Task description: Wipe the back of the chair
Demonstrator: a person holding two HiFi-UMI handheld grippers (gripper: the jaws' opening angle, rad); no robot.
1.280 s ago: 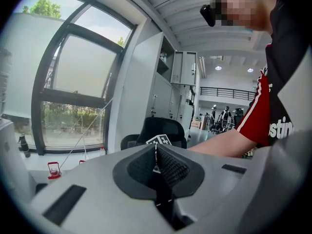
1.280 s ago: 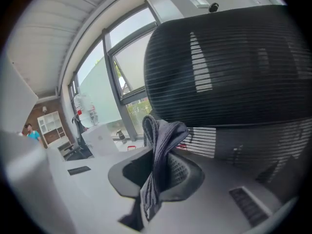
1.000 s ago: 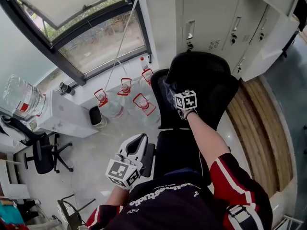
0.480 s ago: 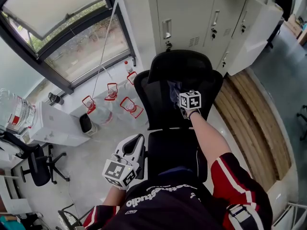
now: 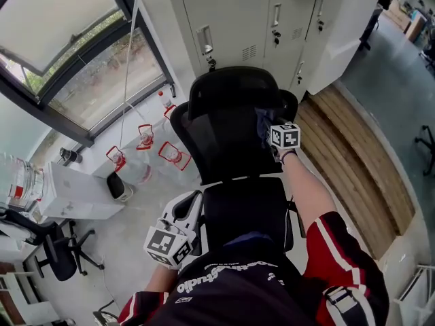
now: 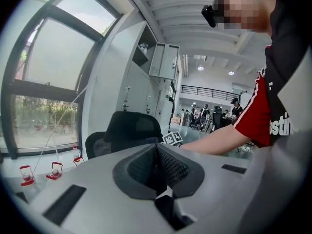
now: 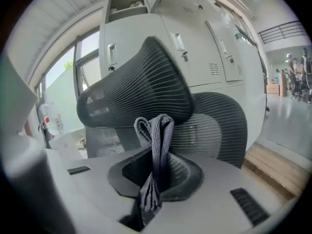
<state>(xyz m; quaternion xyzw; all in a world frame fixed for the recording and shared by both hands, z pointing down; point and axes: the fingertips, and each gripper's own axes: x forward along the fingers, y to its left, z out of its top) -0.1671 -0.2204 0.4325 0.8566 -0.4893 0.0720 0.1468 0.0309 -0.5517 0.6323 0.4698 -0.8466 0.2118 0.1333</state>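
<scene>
Head view: the person is standing at an office chair, facing the front of its mesh backrest [image 5: 221, 148], with the headrest [image 5: 231, 90] above and the seat [image 5: 245, 209] below. The right gripper [image 5: 269, 130] is reaching to the backrest's upper right part, just below the headrest, and is clenching a folded grey cloth [image 5: 263, 121]. The left gripper [image 5: 192, 202] is hanging low beside the seat's left edge, well apart from the backrest.

Progress, as a judgement: wiping is either starting or in an early pass. The mesh is showing no mark that separates cleaned from uncleaned area, so most of the backrest is probably remaining.

Right gripper view: the jaws of the right gripper [image 7: 156, 168] are pinching the cloth [image 7: 155, 143] at its middle, with its looped fold sticking up before the headrest [image 7: 139, 89] and backrest [image 7: 217, 126]. No view is confirming contact between cloth and mesh.

Left gripper view: the jaws of the left gripper [image 6: 157, 165] are pressing together with nothing between them, a detail the head view is not resolving. Only the head view is showing the water bottles [image 5: 146, 161] on the floor under the window.
</scene>
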